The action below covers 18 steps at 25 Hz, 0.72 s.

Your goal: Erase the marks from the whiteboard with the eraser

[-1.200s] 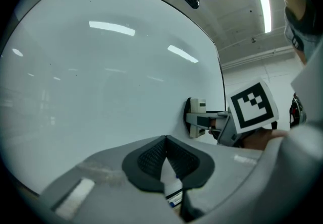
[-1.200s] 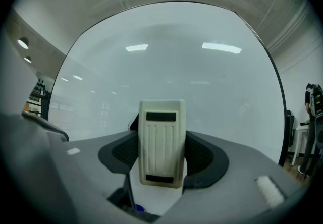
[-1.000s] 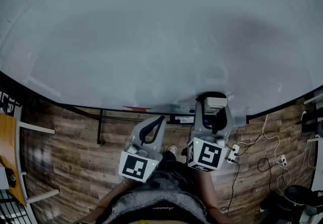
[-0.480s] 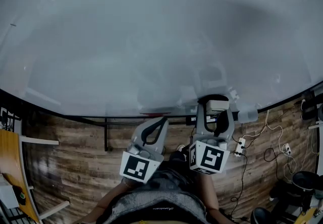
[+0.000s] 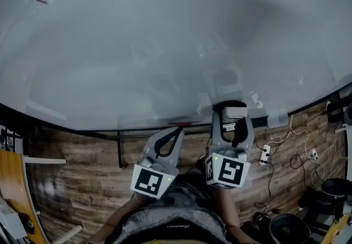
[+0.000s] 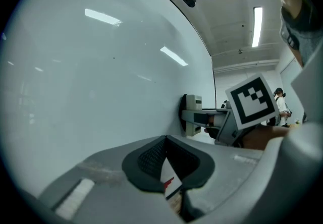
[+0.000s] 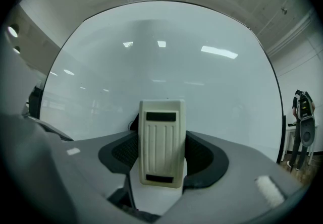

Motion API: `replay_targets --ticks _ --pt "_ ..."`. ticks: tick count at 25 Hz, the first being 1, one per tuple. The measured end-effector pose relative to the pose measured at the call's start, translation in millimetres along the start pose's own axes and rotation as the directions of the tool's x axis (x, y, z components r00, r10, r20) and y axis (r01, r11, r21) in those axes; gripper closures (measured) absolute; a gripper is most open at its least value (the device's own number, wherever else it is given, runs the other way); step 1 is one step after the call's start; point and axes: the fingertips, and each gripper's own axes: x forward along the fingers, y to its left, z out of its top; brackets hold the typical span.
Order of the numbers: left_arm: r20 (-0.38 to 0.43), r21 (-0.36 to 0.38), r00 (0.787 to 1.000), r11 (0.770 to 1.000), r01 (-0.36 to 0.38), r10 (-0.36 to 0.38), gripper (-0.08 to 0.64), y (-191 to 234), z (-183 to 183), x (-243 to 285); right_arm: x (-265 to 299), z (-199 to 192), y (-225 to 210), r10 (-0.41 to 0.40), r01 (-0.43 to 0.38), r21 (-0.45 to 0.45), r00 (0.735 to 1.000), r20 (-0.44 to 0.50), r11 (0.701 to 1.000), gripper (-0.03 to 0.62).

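Two grippers, one eraser and one whiteboard are seen. The left gripper (image 5: pixel 171 134) is held low before the person, below the whiteboard's lower edge. Its jaws are closed together and nothing is held between them. The right gripper (image 5: pixel 234 122) is raised just beside it, and its jaws are clamped on the sides of the eraser (image 5: pixel 235 111).

The eraser is a cream block with rounded corners. Its back is ribbed with straight grooves, and two dark slots are set in it, one at each end. It is held near the bottom edge of the whiteboard (image 5: pixel 165 45), and in the left gripper view its dark face seems to lie against the board.

The board is pale grey, and one small reddish mark (image 5: pixel 42 0) is seen near its upper left. Two marker cubes are counted, one on each gripper.
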Motion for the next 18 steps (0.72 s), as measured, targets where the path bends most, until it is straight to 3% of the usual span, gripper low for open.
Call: replay_targets --ticks 3,6,18 --pt "-0.001 -0.002 1.000 1.000 0.005 -0.005 0.557 33.4 -9.3 -24.5 3.2 -4.6 45.1 0.009 -0.009 -0.007 1.000 0.000 1.000 0.331" --pt "-0.004 0.003 1.000 1.000 0.006 -0.006 0.557 47.1 -11.5 -37.3 1.9 -5.5 63.2 0.005 -0.005 0.002 1.000 0.003 1.000 0.331" --pt "-0.010 -0.002 1.000 1.000 -0.020 0.020 0.557 65.4 -17.4 -55.6 4.2 -6.3 79.3 0.025 -0.025 -0.008 1.000 0.005 1.000 0.330"
